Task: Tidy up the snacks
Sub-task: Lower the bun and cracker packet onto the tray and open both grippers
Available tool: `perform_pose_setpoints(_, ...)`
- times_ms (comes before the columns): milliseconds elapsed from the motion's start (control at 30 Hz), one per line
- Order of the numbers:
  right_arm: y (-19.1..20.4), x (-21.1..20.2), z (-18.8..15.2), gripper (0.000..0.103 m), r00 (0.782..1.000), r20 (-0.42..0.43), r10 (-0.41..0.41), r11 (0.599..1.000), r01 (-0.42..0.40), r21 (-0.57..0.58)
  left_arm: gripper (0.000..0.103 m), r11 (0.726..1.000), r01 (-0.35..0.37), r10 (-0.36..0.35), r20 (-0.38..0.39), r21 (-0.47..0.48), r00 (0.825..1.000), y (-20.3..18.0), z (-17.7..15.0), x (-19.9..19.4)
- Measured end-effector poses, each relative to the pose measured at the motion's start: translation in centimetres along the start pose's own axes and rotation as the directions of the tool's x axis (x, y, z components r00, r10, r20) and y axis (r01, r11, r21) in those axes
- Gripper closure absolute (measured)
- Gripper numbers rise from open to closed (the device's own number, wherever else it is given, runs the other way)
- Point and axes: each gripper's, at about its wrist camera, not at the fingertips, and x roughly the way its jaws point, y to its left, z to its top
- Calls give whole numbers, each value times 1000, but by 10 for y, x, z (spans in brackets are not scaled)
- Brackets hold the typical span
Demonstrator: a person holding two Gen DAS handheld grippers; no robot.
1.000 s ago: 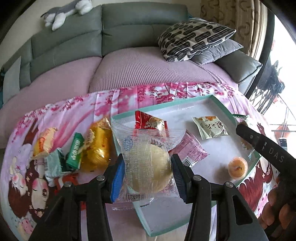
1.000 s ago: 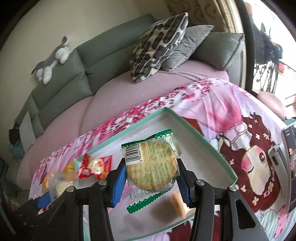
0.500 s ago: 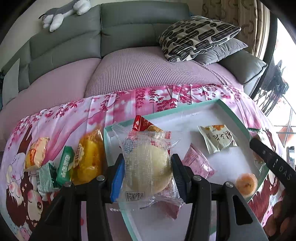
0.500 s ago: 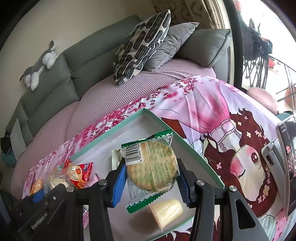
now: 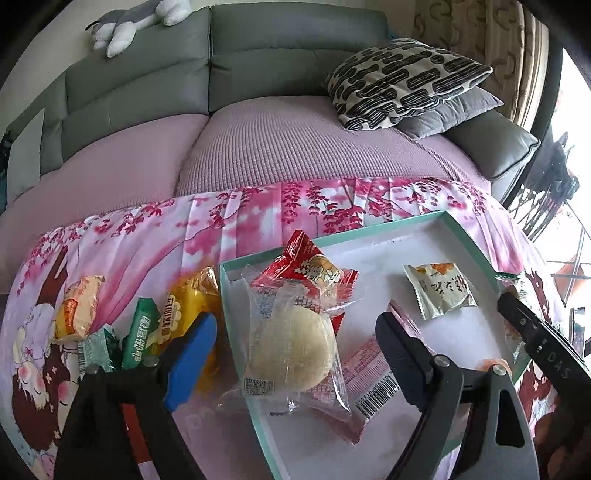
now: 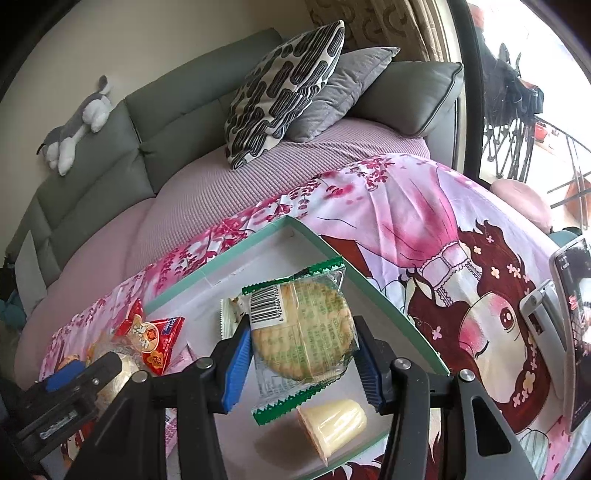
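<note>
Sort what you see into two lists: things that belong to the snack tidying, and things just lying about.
Job:
tray
bun packet in tray, left gripper open
biscuit packet in right gripper
red packet
jelly cup
loose snacks on cloth

Lying about:
patterned cushion
plush toy
phone

Pink pkt partly hidden under bun.

A pink floral cloth covers the surface, bearing a teal-rimmed tray and loose snack packets.
</note>
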Motion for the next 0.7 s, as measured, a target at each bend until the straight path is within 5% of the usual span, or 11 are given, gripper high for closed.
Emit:
perform_pose_setpoints(267, 1, -2, 1, 41, 1000, -1, -12, 1000, 12, -4, 9, 999, -27, 27, 1, 18, 1000, -3, 2, -11)
perform_pose_setpoints(333, 1, -3, 2, 26, 1000, 1, -15, 1000, 15, -7, 7, 999, -33, 33, 9, 8, 999, -1, 2, -13)
perform_pose_setpoints(567, 2, 0, 1, 3, 999, -8, -39, 999, 39, -24, 0, 996, -69, 71, 24, -58, 997, 11, 2, -18)
perform_pose_setpoints(700, 6, 1, 0, 0, 998, 5, -62, 997, 62, -55, 0, 990, -80, 85, 37, -114, 996, 20, 2, -19)
